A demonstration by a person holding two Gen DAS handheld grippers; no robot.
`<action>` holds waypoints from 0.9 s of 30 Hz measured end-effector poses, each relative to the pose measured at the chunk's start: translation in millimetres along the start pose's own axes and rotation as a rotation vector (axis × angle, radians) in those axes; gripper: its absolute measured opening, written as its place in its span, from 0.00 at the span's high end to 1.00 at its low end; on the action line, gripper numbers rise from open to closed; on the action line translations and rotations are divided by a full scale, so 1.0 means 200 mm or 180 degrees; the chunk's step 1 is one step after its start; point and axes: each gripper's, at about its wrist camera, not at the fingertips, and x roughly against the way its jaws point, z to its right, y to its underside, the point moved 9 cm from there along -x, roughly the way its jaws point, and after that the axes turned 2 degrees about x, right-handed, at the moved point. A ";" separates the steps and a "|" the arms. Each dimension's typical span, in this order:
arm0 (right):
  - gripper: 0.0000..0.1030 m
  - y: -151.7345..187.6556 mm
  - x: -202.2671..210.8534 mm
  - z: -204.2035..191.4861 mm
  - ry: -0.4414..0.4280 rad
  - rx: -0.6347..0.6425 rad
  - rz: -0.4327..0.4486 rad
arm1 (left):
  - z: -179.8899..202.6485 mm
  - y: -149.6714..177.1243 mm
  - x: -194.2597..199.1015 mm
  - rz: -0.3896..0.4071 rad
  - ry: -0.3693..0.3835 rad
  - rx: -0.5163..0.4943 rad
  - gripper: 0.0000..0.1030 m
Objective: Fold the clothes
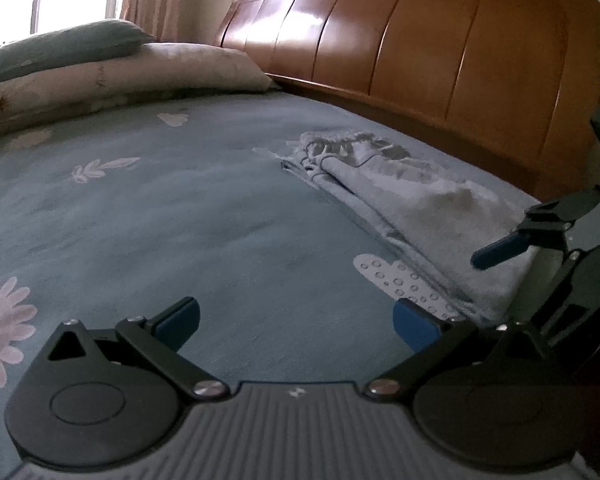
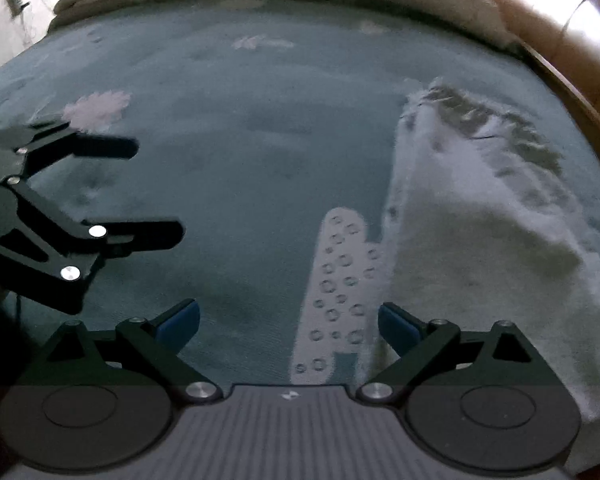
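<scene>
A light grey garment (image 1: 404, 188) lies on the bed, folded into a long strip, its gathered waistband at the far end. The right wrist view shows the garment (image 2: 468, 224) running along the right side. My left gripper (image 1: 296, 322) is open over bare sheet, left of the garment's near end, holding nothing. My right gripper (image 2: 288, 324) is open too, low over the sheet, its right finger beside the garment's near edge. The left gripper (image 2: 140, 190) shows open at the left of the right wrist view. One blue finger of the right gripper (image 1: 500, 250) reaches over the garment.
The bed sheet (image 1: 204, 216) is teal with pale flower prints and a white spotted cactus print (image 2: 336, 280). A wooden headboard (image 1: 420, 48) stands just beyond the garment. Folded quilts and a pillow (image 1: 112, 72) are stacked at the far left by a curtained window.
</scene>
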 end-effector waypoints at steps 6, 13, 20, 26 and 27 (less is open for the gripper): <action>0.04 0.09 0.10 0.29 0.0641 -0.0129 0.0088 | 0.10 -0.02 0.06 0.0000 -0.0018 -0.0205 0.01; 0.02 0.25 0.19 0.87 0.1014 -0.0812 0.0359 | 0.24 -0.06 0.10 -0.0023 0.0022 -0.0312 0.01; 0.02 0.41 0.07 1.21 0.0863 -0.1397 0.0297 | 0.32 -0.08 0.10 -0.0094 0.0024 -0.0343 0.01; 0.00 0.24 0.16 1.17 0.0516 -0.1442 0.0781 | 0.34 -0.08 0.07 -0.0161 -0.0012 -0.0348 0.01; 0.00 0.22 0.15 1.15 0.0426 -0.1410 0.0806 | 0.34 -0.08 0.07 -0.0172 -0.0018 -0.0349 0.01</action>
